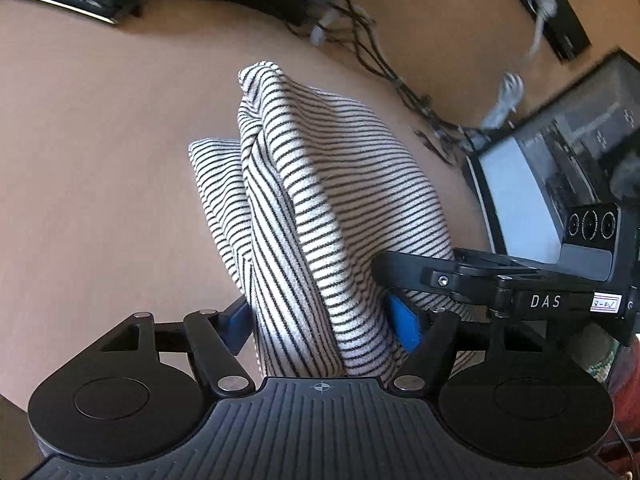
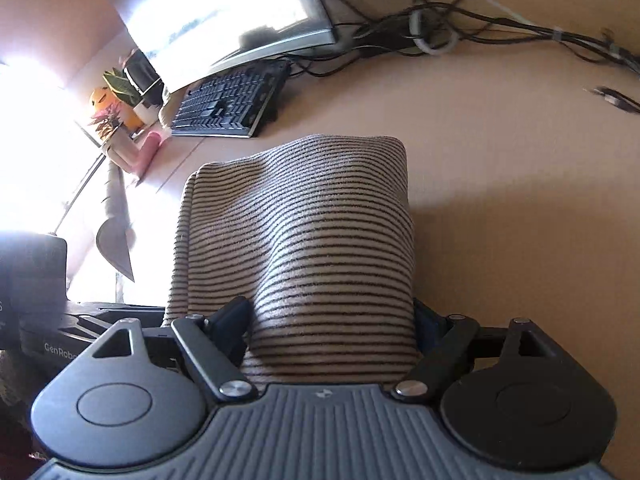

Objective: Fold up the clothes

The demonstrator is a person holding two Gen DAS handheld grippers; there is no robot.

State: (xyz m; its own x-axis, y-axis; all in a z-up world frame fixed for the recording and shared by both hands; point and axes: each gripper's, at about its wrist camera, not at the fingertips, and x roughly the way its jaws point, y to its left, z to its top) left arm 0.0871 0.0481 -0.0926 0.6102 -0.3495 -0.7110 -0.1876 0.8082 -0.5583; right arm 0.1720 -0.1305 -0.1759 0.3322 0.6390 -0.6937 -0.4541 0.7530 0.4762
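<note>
My left gripper (image 1: 320, 320) is clamped on a bunched edge of the striped garment (image 1: 320, 184), blue pads pressed into the cloth on both sides. My right gripper (image 2: 332, 328) likewise pinches the same striped garment (image 2: 304, 220), which drapes forward from both grips over the tan bench (image 1: 100, 140). A keyboard (image 2: 228, 104), monitor (image 2: 224, 12) and tangled cables (image 2: 460, 24) lie beyond.

Bare table (image 1: 100, 160) open left of striped garment (image 1: 320, 184). Right gripper (image 1: 404, 320) close on right, monitor (image 1: 540, 184) behind it. Cable tangle (image 1: 372, 48) across far edge. Right wrist view: table (image 2: 520, 200) bare right of garment (image 2: 304, 232); keyboard (image 2: 228, 106), plants (image 2: 116, 108) crowd far left.
</note>
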